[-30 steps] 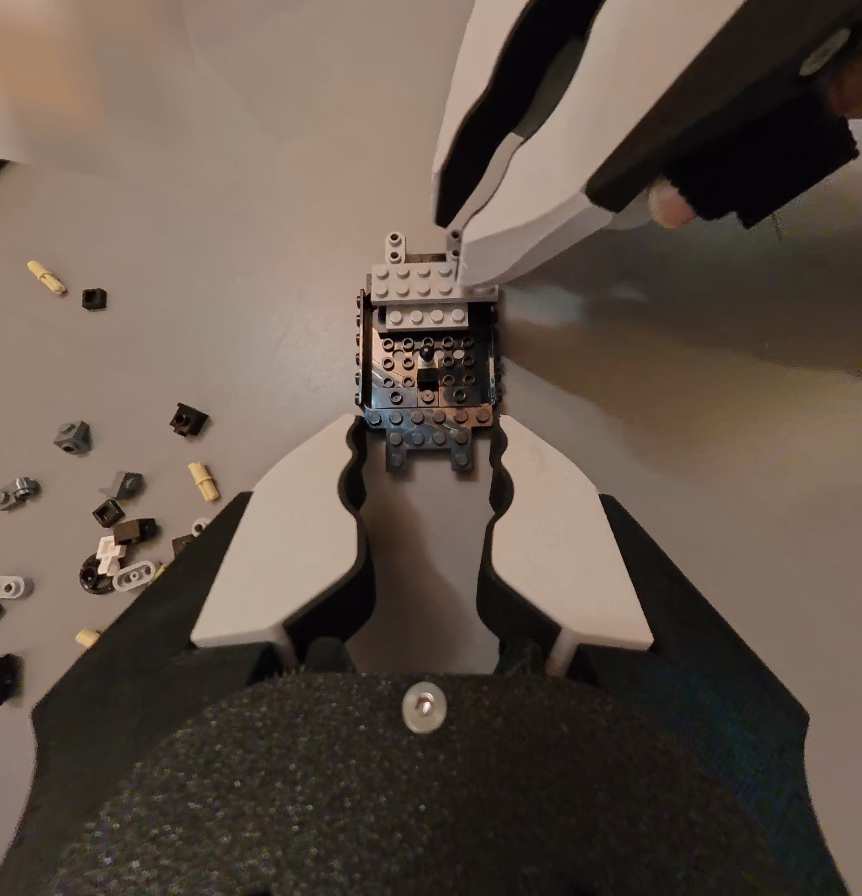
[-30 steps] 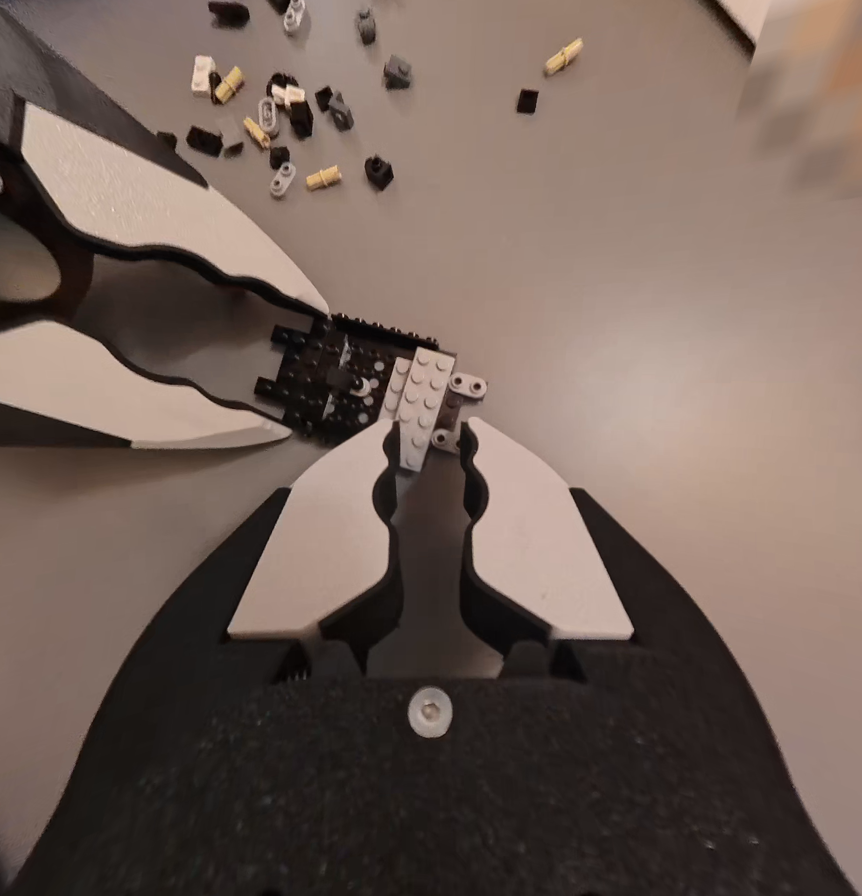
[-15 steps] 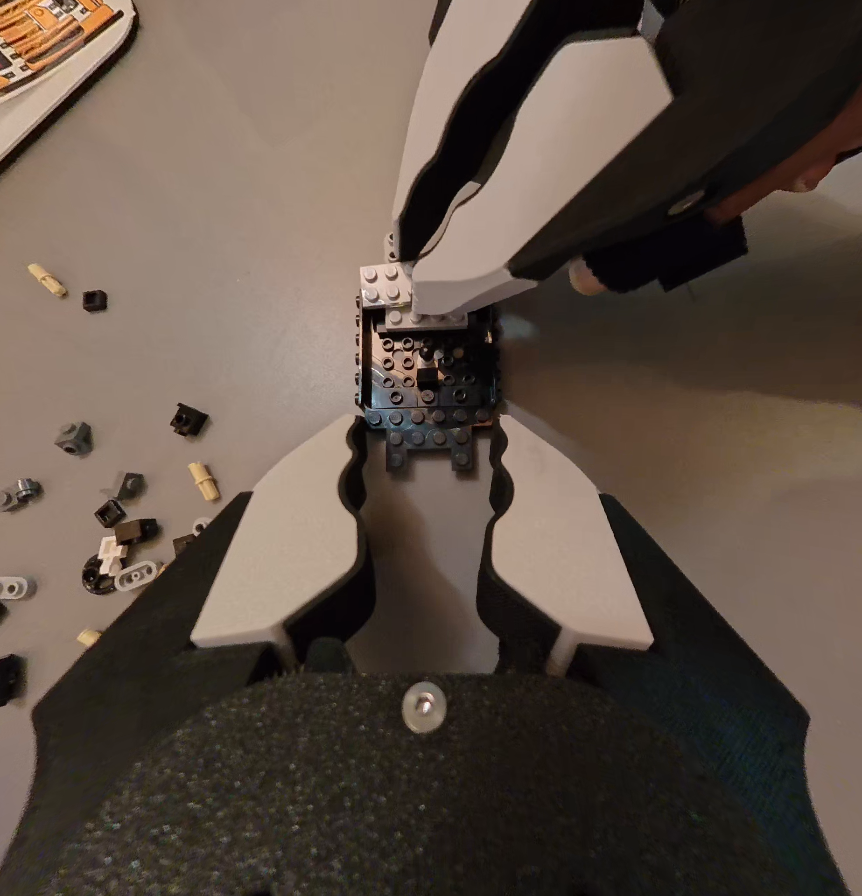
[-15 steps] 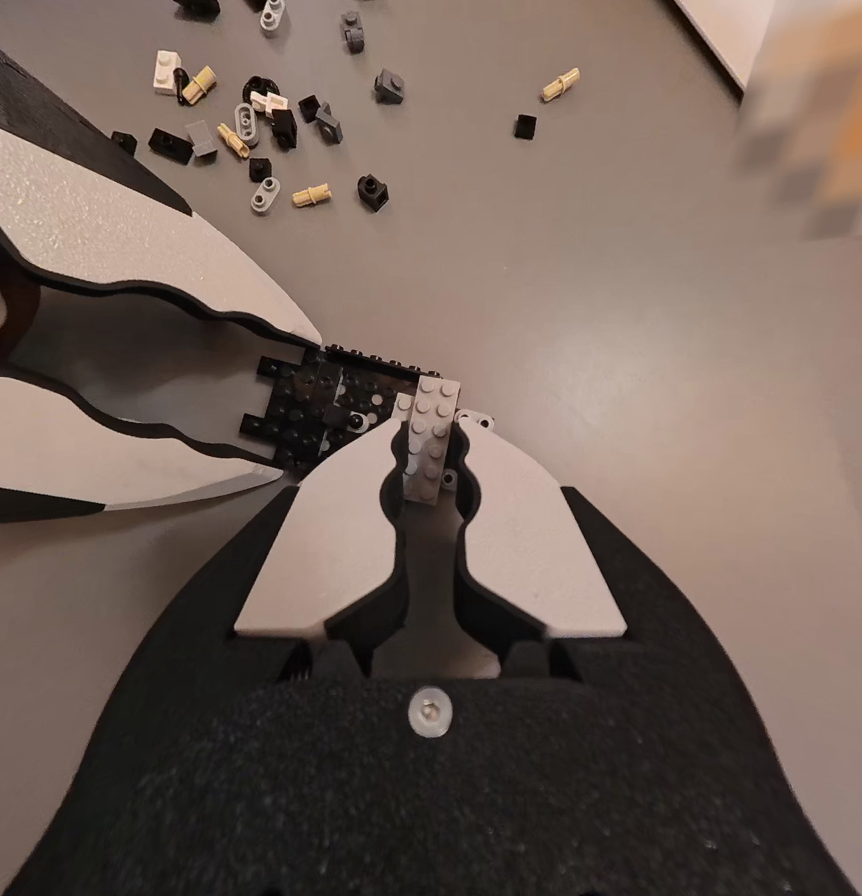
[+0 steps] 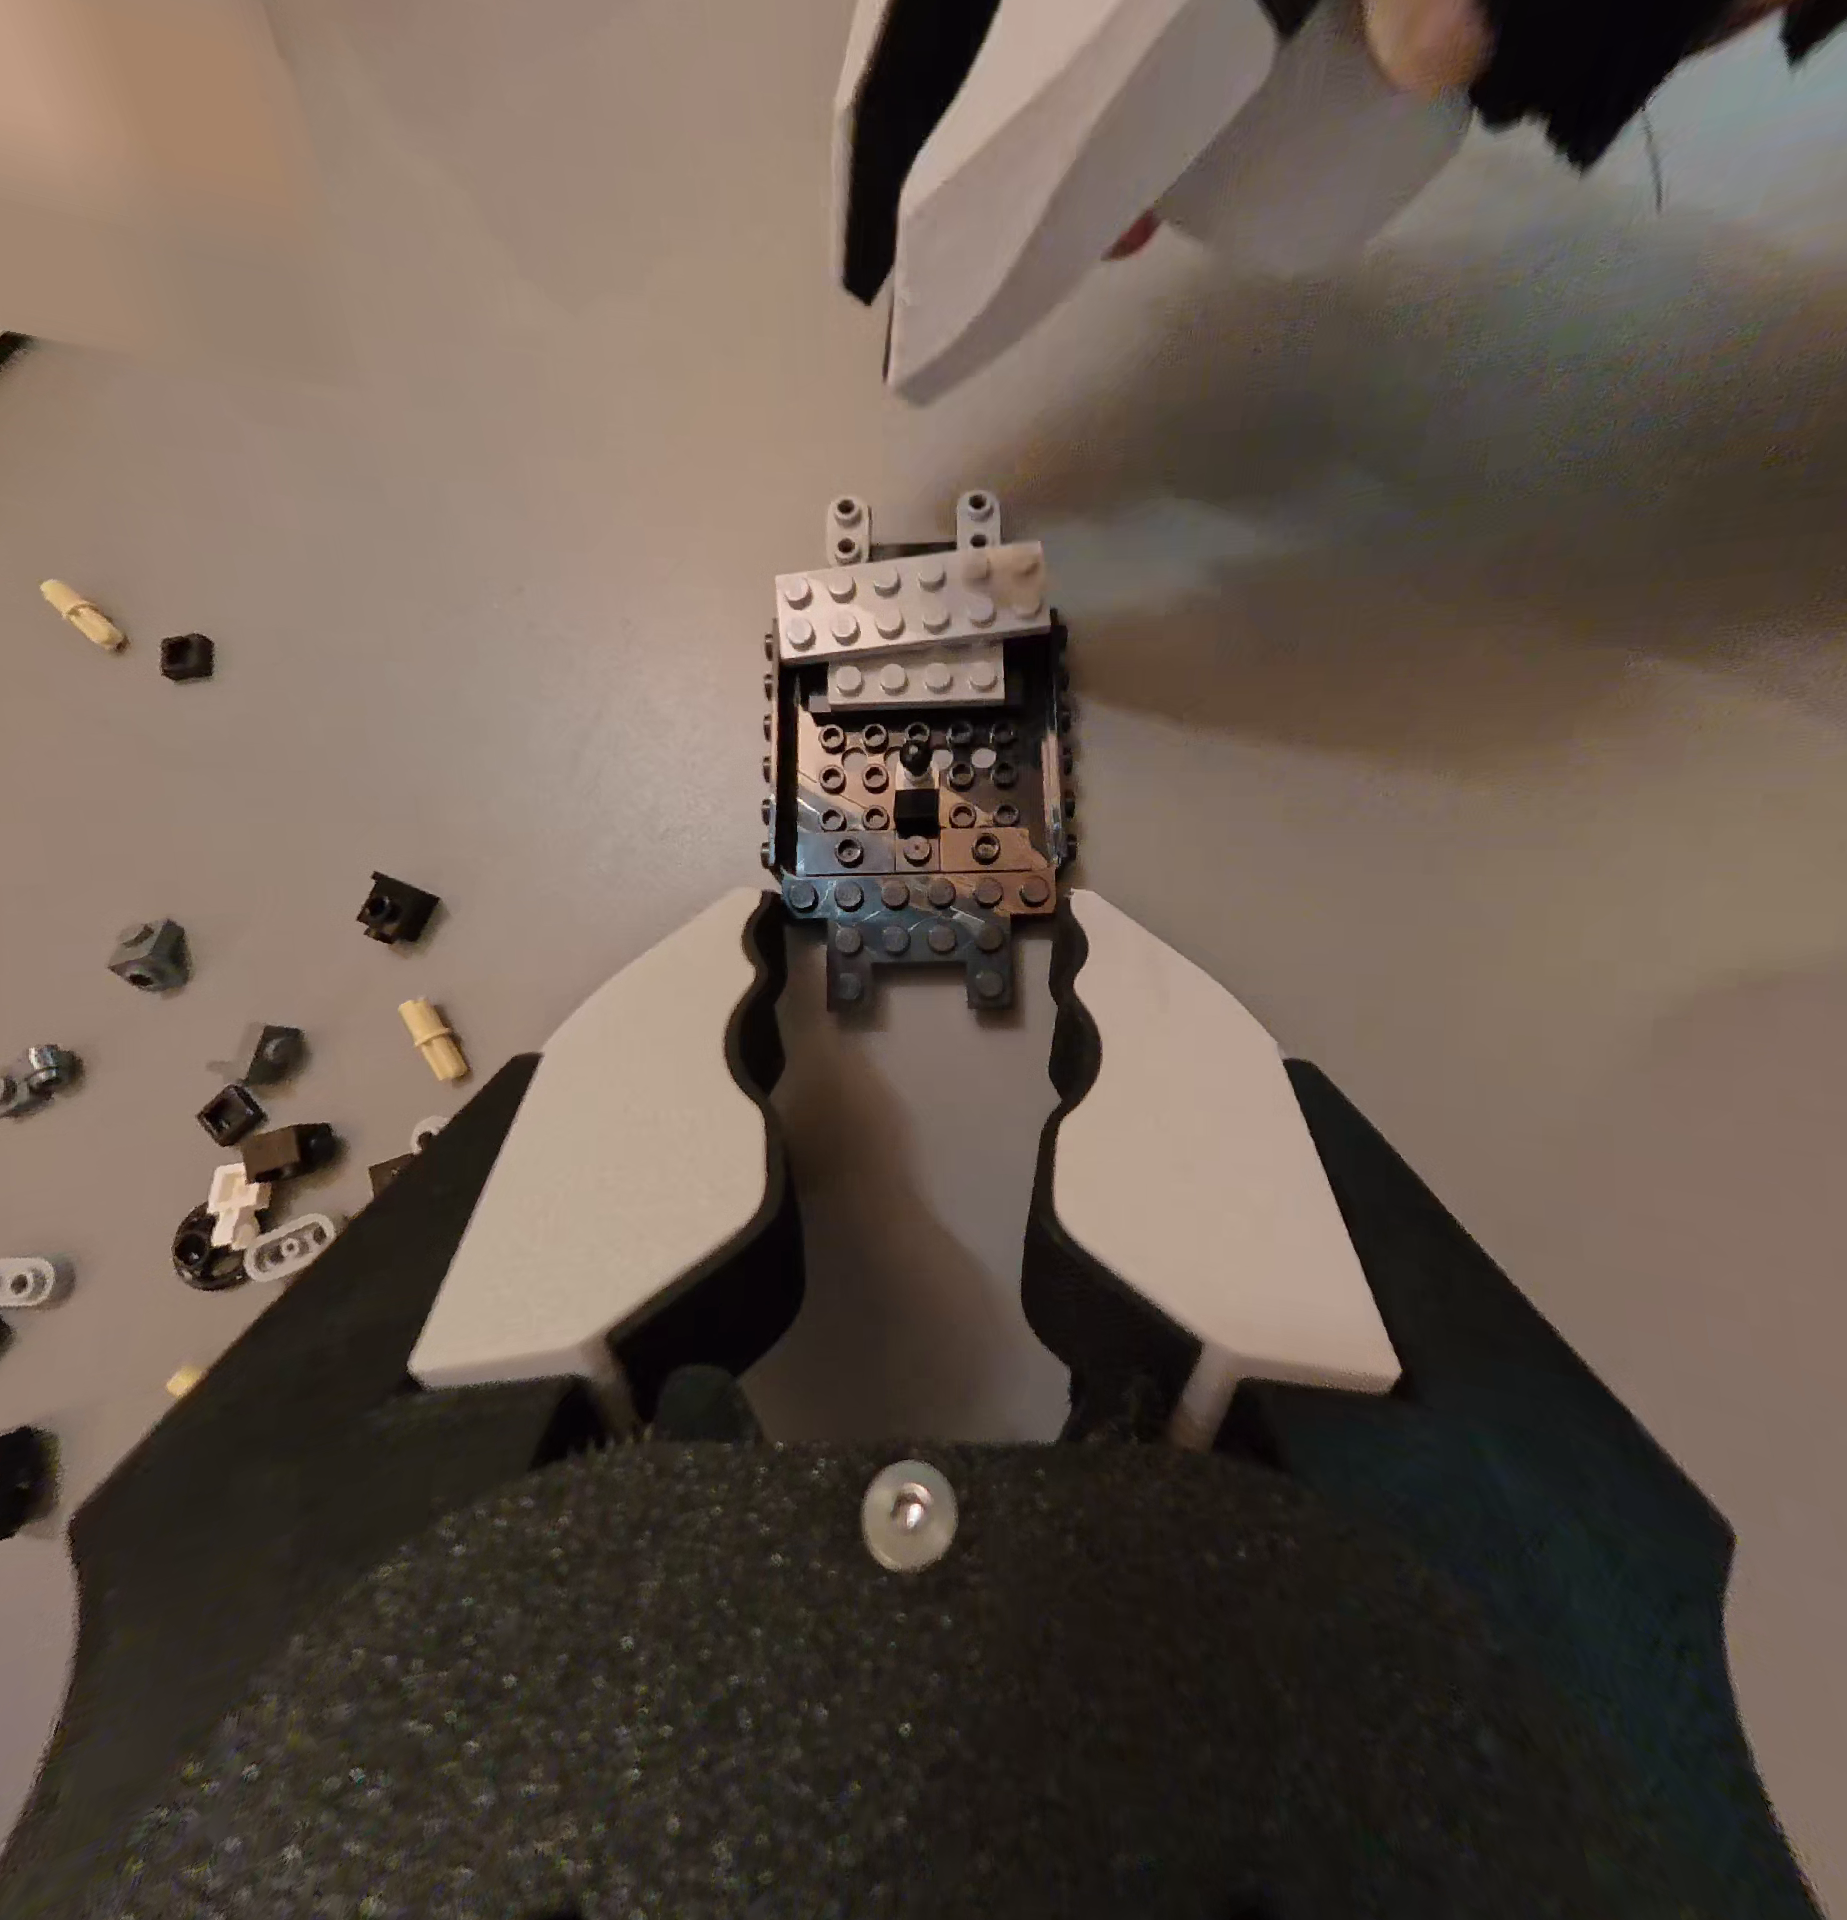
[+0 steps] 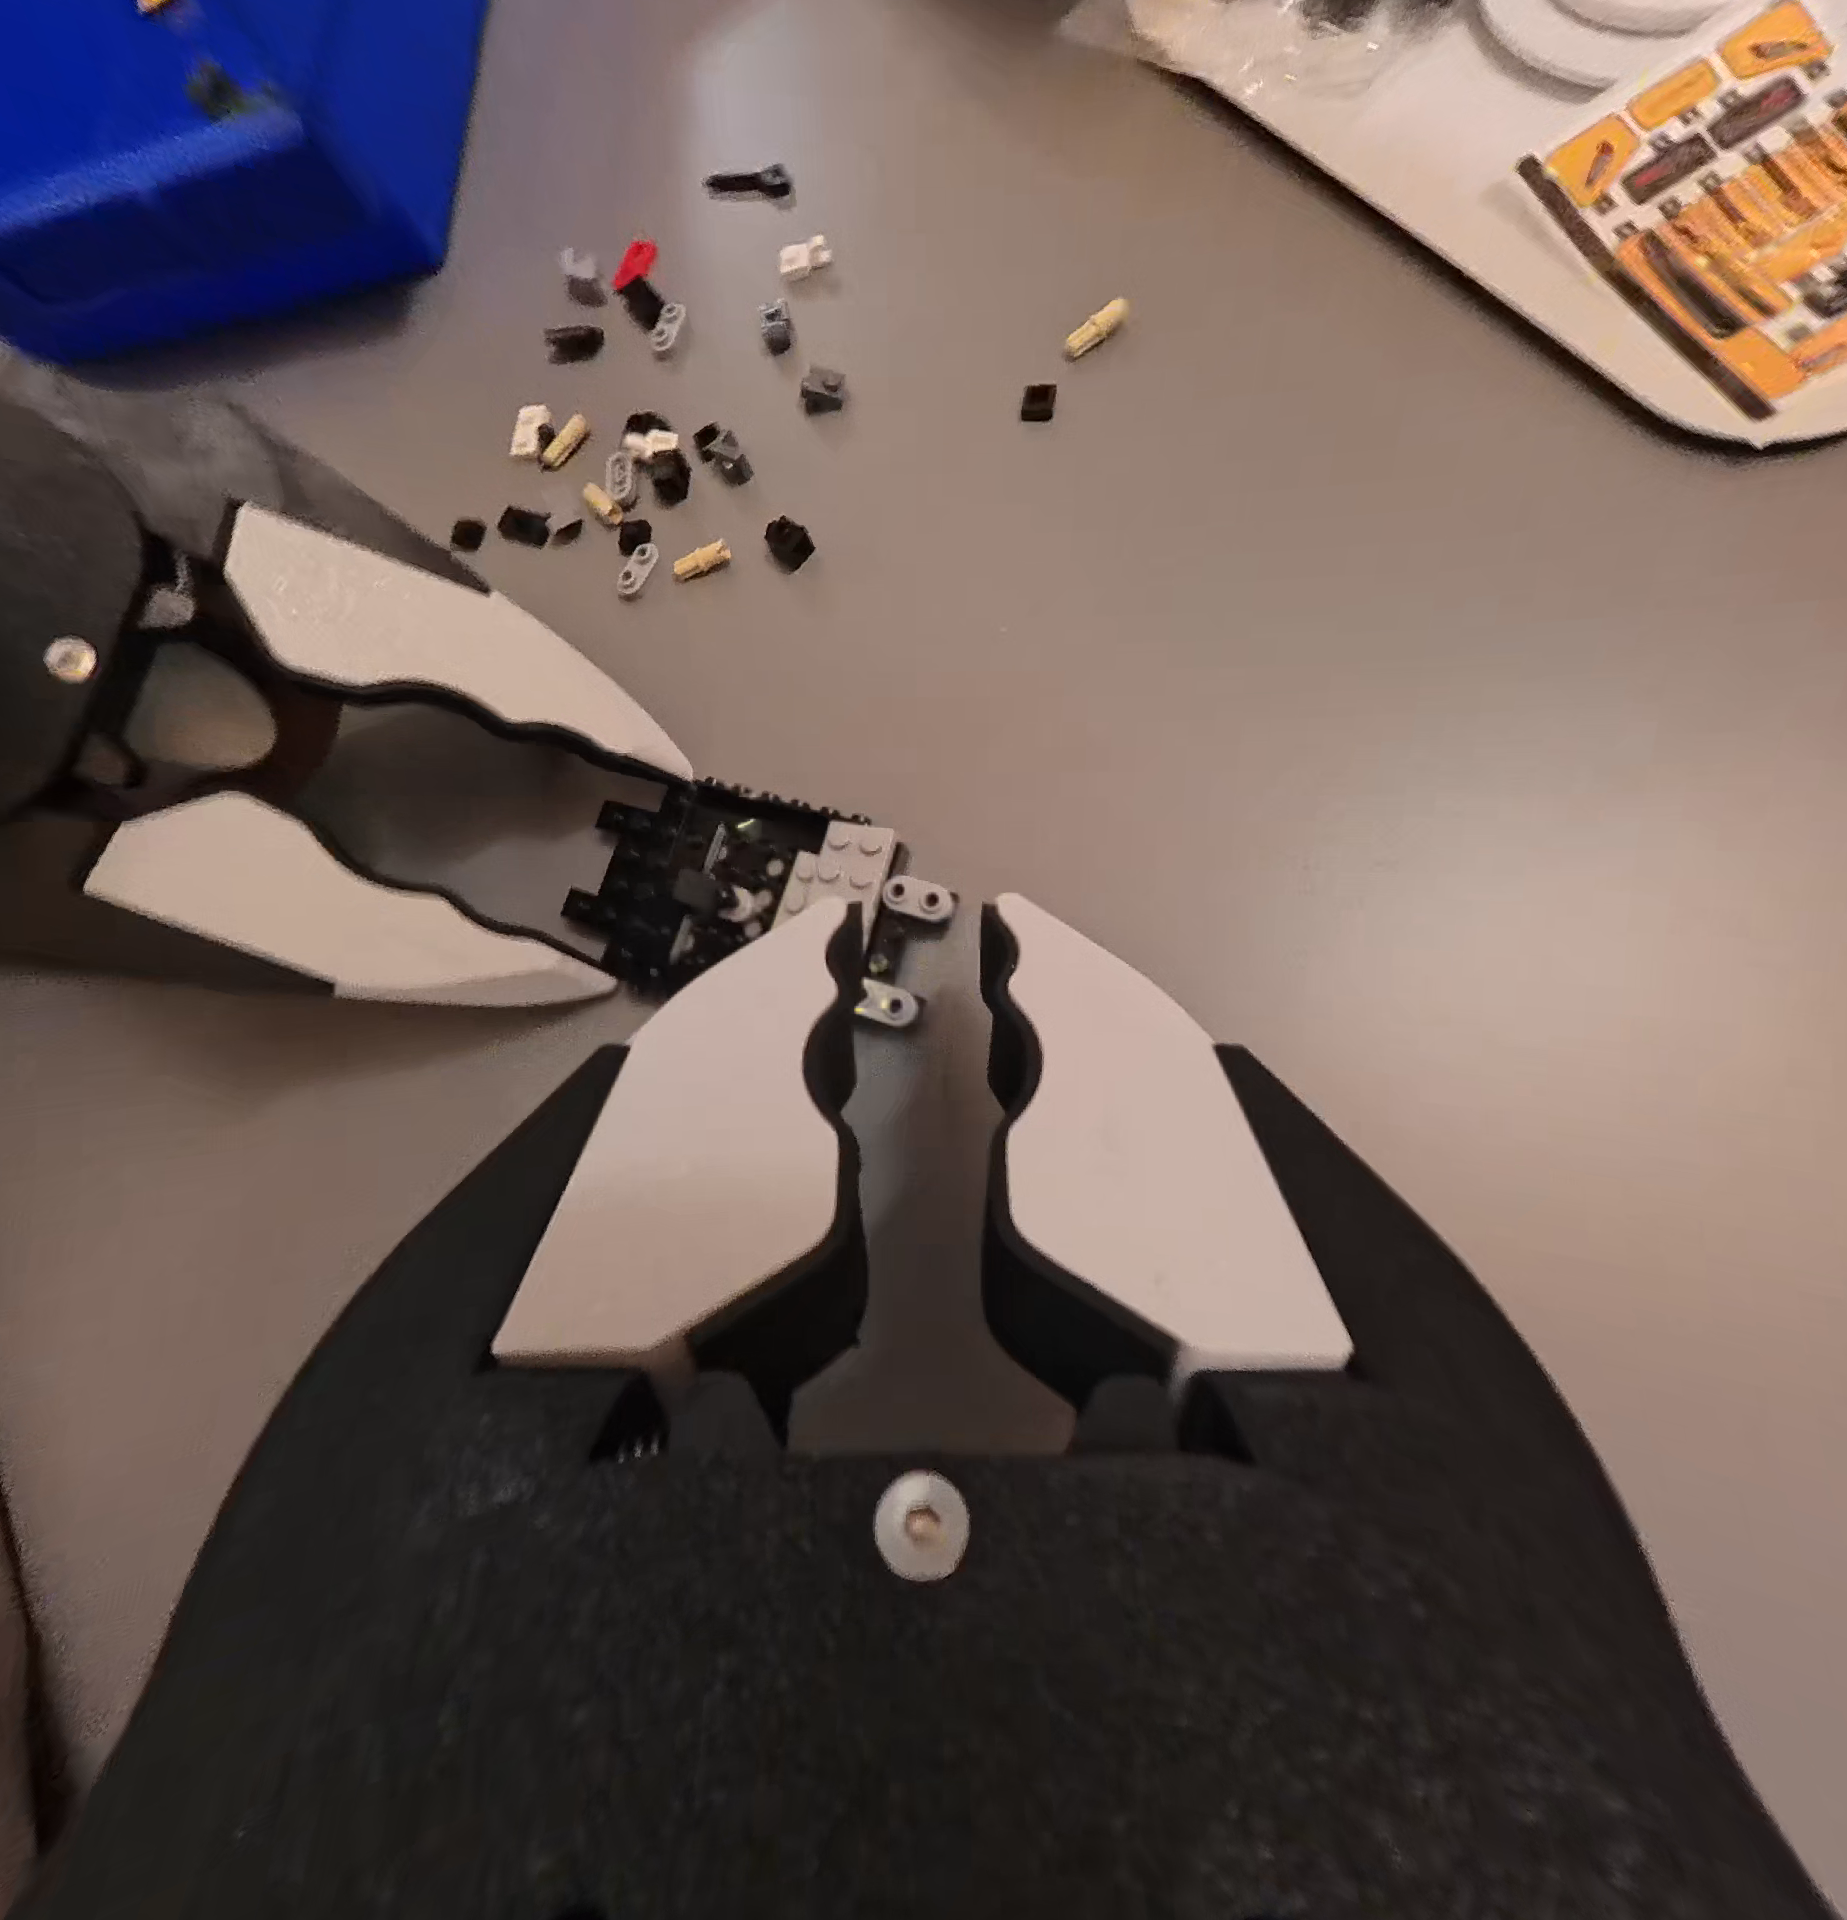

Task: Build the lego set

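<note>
- left gripper (image 5: 914, 914) clamps the near end of the black lego chassis (image 5: 914, 800) on the grey table (image 5: 483, 416).
- right gripper (image 6: 919, 904) hovers parted and empty above it.
- light grey plate (image 5: 914, 615) sits skewed; next move calls for pressing it flush.

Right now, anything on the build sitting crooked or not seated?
Yes. The large light grey plate at the far end of the black assembly sits skewed: its near edge slants against the smaller grey plate, and its right end overhangs the side wall. It looks unseated. The right gripper hangs clear above, holding nothing.
</note>
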`<act>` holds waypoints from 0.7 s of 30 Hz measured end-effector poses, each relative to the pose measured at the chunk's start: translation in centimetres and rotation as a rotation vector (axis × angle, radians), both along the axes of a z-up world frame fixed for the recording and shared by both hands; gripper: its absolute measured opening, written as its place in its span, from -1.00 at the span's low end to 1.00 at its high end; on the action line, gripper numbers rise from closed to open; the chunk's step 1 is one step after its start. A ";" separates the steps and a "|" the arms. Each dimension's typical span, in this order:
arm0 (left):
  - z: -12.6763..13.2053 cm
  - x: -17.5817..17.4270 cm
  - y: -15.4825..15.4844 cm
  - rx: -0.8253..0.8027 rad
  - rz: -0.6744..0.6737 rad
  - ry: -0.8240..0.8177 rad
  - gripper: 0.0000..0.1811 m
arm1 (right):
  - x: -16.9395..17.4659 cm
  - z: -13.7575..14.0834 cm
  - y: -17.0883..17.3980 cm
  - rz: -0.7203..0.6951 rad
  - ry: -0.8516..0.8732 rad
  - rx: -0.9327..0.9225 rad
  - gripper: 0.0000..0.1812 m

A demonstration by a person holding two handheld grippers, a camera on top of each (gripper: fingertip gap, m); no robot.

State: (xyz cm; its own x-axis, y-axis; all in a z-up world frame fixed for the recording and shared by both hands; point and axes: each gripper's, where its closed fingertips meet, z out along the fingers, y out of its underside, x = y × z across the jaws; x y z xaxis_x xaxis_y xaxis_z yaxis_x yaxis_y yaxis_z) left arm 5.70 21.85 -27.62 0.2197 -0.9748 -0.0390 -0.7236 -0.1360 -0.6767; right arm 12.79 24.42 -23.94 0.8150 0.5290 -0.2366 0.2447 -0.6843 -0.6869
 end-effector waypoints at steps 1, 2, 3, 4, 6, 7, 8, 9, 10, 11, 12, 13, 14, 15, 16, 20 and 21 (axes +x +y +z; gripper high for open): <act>0.0 0.0 -0.1 0.002 -0.016 -0.001 -0.46 | 0.2 -0.1 -0.3 0.051 0.002 0.006 -0.78; 0.0 -0.1 -0.2 0.001 -0.028 -0.002 -0.46 | 0.2 -0.4 -0.6 0.113 -0.005 0.012 -0.78; 0.0 -0.1 -0.3 0.002 -0.048 -0.002 -0.46 | 0.1 -0.8 -0.9 0.170 -0.019 0.014 -0.78; 0.0 -0.1 -0.5 0.006 -0.080 -0.003 -0.46 | 0.1 -1.2 -1.0 0.212 -0.036 0.019 -0.78; 0.0 -0.1 -0.9 0.009 -0.122 -0.007 -0.46 | -0.2 -1.7 -1.1 0.276 -0.054 0.029 -0.77; 0.0 -0.1 -1.0 0.012 -0.141 -0.008 -0.46 | -0.5 -1.9 -1.2 0.299 -0.055 0.023 -0.76; 0.0 -0.1 -1.1 0.013 -0.148 -0.010 -0.46 | -0.7 -2.0 -1.3 0.318 -0.056 0.018 -0.74; 0.0 -0.1 -1.1 0.013 -0.152 -0.010 -0.46 | -1.0 -2.1 -1.4 0.330 -0.054 0.027 -0.72; 0.0 -0.1 -1.1 0.014 -0.159 -0.010 -0.46 | -1.2 -2.2 -1.4 0.336 -0.059 0.035 -0.71; 0.0 -0.1 -1.1 0.013 -0.164 -0.011 -0.46 | -1.2 -2.5 -1.5 0.339 -0.081 0.032 -0.69; 0.0 -0.1 -1.2 0.011 -0.168 -0.012 -0.46 | -1.2 -2.7 -1.5 0.339 -0.096 0.037 -0.67; 0.0 -0.1 -1.2 0.013 -0.173 -0.014 -0.46 | -1.2 -2.6 -1.5 0.335 -0.094 0.046 -0.67; 0.0 -0.1 -1.2 0.014 -0.176 -0.014 -0.46 | -1.1 -2.7 -1.5 0.331 -0.101 0.045 -0.67; 0.0 -0.1 -1.2 0.012 -0.176 -0.014 -0.46 | -1.1 -2.7 -1.5 0.326 -0.103 0.047 -0.67; 0.0 -0.2 -1.2 0.011 -0.178 -0.013 -0.46 | -1.1 -2.7 -1.5 0.322 -0.108 0.049 -0.66; 0.0 -0.2 -1.3 0.008 -0.183 -0.013 -0.46 | -1.0 -2.7 -1.5 0.312 -0.132 0.052 -0.65; 0.0 -0.2 -1.3 0.009 -0.187 -0.012 -0.46 | -0.9 -2.7 -1.6 0.312 -0.139 0.051 -0.65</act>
State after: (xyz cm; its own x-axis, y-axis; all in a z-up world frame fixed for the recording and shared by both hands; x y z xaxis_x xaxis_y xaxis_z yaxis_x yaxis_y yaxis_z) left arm 5.49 20.55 -27.63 0.0351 -0.9983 -0.0461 -0.7277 0.0061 -0.6859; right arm 11.85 22.85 -26.62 0.6344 0.7663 -0.1015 0.5306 -0.5272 -0.6638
